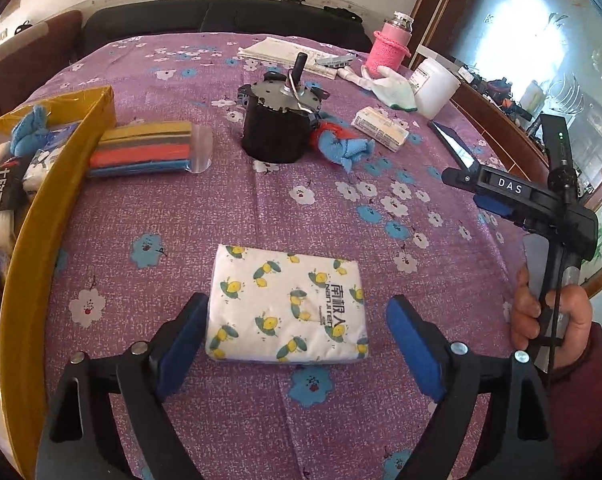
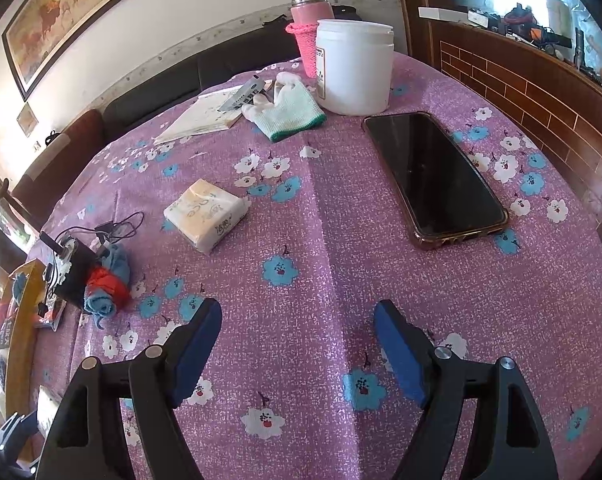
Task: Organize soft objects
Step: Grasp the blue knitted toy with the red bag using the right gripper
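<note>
Jaws of left gripper spread around tissue pack on floral tablecloth.

The right gripper hangs with blue-padded jaws spread wide over bare purple flowered tablecloth, nothing between them. At eleven o'clock lies a cream plastic-wrapped tissue pack; at one o'clock a black smartphone in a clear case; at nine o'clock a rolled blue-and-red cloth bundle.

Black motor blocks the way past tissue pack.
</note>
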`<state>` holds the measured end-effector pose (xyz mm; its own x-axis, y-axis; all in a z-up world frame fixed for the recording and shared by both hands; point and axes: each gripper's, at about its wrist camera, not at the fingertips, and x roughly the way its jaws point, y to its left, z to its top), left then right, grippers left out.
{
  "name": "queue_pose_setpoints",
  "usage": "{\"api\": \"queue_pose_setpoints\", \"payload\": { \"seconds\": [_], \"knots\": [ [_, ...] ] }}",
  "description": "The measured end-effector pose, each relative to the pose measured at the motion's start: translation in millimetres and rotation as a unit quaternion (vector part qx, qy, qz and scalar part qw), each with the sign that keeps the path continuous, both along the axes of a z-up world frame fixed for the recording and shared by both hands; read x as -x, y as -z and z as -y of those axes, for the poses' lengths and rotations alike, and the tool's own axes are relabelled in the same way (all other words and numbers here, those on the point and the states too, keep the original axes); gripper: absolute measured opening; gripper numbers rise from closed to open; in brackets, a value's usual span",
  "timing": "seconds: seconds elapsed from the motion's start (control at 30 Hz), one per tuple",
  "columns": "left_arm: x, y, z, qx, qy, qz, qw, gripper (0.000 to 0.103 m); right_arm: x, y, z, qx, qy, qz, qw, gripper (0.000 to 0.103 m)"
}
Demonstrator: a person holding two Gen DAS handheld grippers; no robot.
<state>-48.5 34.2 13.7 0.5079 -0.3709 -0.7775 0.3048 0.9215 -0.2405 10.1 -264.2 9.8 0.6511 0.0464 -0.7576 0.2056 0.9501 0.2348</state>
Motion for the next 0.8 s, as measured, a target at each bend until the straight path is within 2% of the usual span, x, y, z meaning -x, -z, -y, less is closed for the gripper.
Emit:
{"api": "queue_pose_setpoints", "payload": {
  "seconds": [0.2,0.53,0.67,0.8],
  "knots": [
    [-0.8,1.8,7.8,-0.017,0.011,-0.002,0.9998,0.096,-1.1,0.9,-2.0,0.008,0.003,-0.003,1.000,0.084],
    [-1.5,0.6,-1.2,0.017,0.008,-0.003,0.9998,0.096,-2.4,-0.6,-7.0,0.029,0.002,-0.011,1.000,0.084],
    [-0.4,-0.1,-8.6,0.042,0.005,-0.004,0.9991,0.096,-1.9,-15.0,-32.2,0.033,-0.062,-0.009,0.998,0.084],
    [0.0,-0.1,-10.0,0.046,0.004,-0.004,0.9989,0.096,-14.7,-23.7,-73.2,0.039,-0.143,-0.022,0.989,0.084]
  ]
}}
